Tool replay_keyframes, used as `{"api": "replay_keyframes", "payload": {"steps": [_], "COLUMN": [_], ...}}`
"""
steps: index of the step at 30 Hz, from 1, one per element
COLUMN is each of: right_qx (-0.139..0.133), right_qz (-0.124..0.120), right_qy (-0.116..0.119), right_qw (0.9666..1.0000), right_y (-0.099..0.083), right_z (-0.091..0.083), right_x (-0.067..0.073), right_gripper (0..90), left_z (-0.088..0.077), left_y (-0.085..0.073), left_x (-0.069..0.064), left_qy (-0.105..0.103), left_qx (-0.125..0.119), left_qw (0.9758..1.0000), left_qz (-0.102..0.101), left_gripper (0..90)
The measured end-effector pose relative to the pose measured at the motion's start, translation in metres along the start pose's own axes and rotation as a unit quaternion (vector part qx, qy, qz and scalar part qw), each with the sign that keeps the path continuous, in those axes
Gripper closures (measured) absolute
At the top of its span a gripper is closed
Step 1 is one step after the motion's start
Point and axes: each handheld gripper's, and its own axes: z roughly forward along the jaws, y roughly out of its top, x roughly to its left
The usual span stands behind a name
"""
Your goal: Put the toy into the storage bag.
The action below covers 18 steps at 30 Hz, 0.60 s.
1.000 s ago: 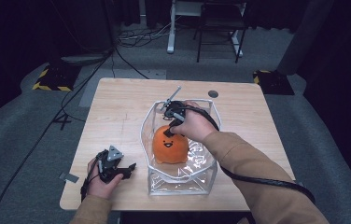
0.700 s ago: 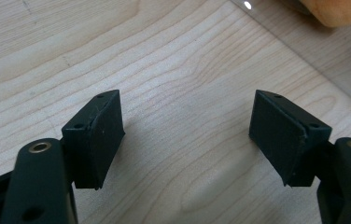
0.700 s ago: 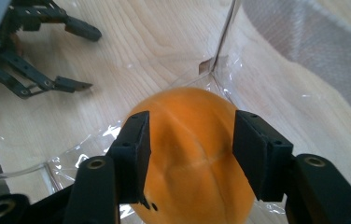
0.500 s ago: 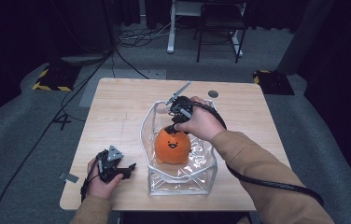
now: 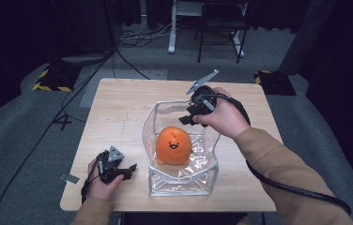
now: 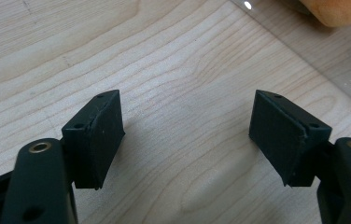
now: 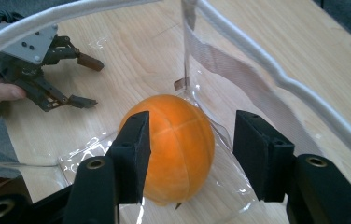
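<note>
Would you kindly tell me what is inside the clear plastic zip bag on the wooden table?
Inside the clear plastic zip bag sits one round orange plush toy with a smiling face. Its underside and the bag floor beneath it are hidden.

The left gripper view's top edge is cutting off the orange plush toy [image 6: 334, 10]. In the right gripper view, a black pad [image 7: 134, 156] is covering the toy's left flank, beside the clear bag [image 7: 257, 79].

The soft toy [image 5: 173, 145] was bright orange with a small dark smiling face. The bag [image 5: 182, 180] around it was clear plastic edged in white piping. The worktop [image 5: 123, 108] showed pale wood grain. Both grippers' fingers [image 6: 94, 135] were matte black; a sleeve [image 5: 282, 164] was tan, the floor [image 5: 19, 136] grey.
</note>
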Motion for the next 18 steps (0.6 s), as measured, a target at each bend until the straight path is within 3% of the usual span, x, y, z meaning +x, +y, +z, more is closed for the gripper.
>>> {"api": "replay_keyframes", "payload": {"steps": [11, 18], "right_qx": [-0.024, -0.038], "right_qz": [0.024, 0.046], "right_qy": [-0.022, -0.044], "right_qw": [0.9992, 0.9973], "right_y": [-0.024, -0.047], "right_z": [-0.042, -0.072], "right_x": [-0.012, -0.027], "right_gripper": [48.1, 48.4], "left_z": [0.002, 0.002], "left_y": [0.003, 0.002], "left_x": [0.001, 0.001], "left_qy": [-0.002, -0.002], "left_qx": [0.000, 0.001], "left_qw": [1.0000, 1.0000], "left_qz": [0.002, 0.003], "left_gripper": [25.7, 25.7]}}
